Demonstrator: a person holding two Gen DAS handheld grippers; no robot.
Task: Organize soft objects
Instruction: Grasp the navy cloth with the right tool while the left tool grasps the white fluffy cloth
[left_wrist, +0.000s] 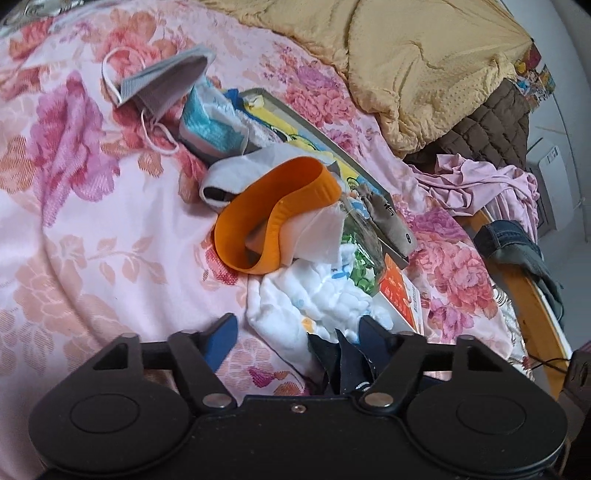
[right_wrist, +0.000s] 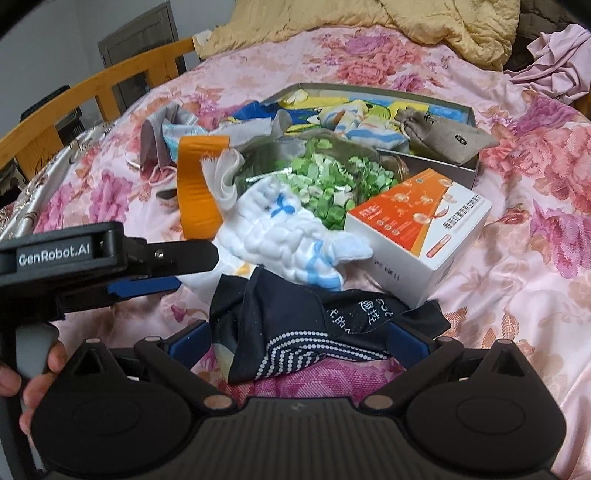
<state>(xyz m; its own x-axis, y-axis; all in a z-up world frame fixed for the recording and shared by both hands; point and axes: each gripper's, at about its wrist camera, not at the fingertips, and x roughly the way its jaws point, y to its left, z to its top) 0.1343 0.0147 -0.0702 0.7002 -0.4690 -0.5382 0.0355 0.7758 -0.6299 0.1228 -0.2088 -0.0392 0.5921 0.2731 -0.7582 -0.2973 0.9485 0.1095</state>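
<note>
A: Where does the dark cloth (right_wrist: 280, 314) lie?

B: On the bed (right_wrist: 517, 295), at its near edge; it sits crosswise between the fingers of the right gripper (right_wrist: 295, 343), long axis left to right; those jaws stand wide, though whether the pads press it cannot be told.

A: And the left gripper (left_wrist: 297, 325)?

B: Spread, pinching nothing; the cloth lies by its right finger; the right gripper looks better placed.

Bed (left_wrist: 92, 229) left of pile: open sheet, free pass. Ahead blocked: orange band (left_wrist: 273, 218), white cloth (right_wrist: 291, 236), box (right_wrist: 424, 236).
</note>
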